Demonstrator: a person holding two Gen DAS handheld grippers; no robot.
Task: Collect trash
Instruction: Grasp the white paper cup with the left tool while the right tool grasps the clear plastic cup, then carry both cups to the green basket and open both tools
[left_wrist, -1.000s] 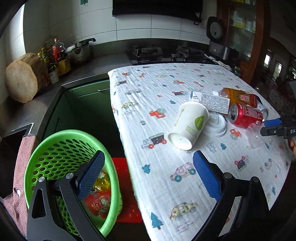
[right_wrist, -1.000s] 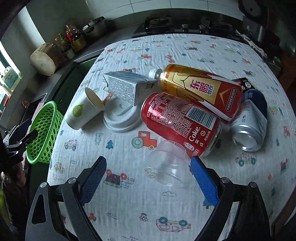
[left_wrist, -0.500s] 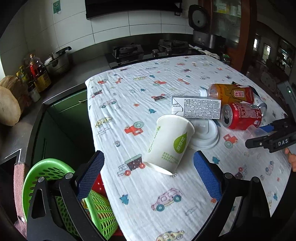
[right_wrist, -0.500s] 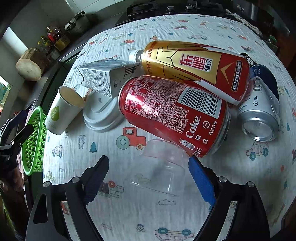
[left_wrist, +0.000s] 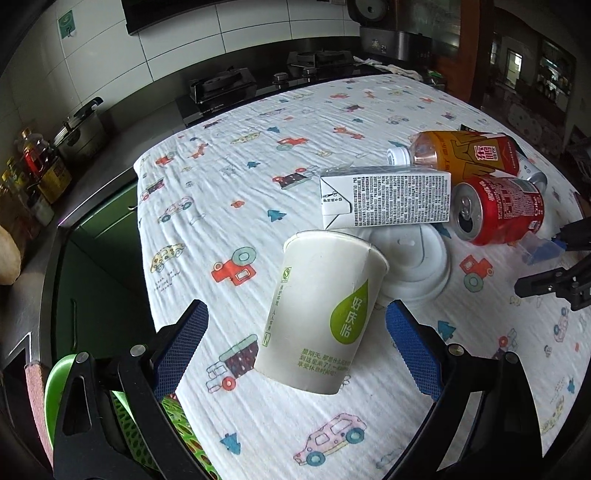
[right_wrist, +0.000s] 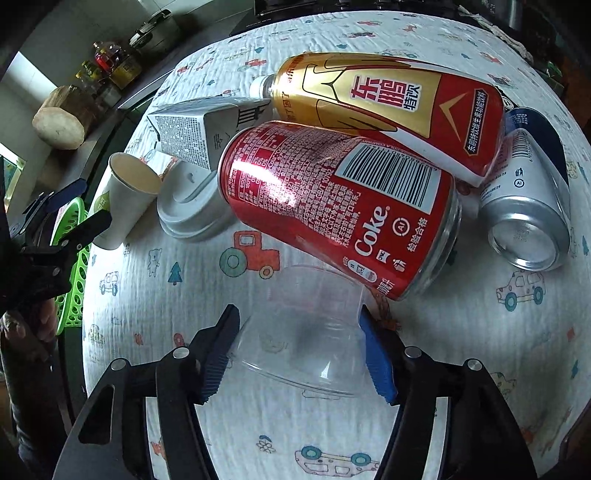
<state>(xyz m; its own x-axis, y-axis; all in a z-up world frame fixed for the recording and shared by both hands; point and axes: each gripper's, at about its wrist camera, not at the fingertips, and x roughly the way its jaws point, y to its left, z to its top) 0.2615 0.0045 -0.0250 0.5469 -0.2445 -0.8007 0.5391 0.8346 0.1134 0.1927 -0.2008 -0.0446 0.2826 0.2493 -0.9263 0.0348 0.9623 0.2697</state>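
My right claw (right_wrist: 295, 350) has just been closing on the clear cup (right_wrist: 299, 332), while my wide-open left claw (left_wrist: 295, 350) straddles the paper cup (left_wrist: 321, 314).

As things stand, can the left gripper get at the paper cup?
Probably yes. The left gripper is open with the tipped paper cup lying between its fingers, nothing in between. The white lid and carton sit beyond the cup's rim.
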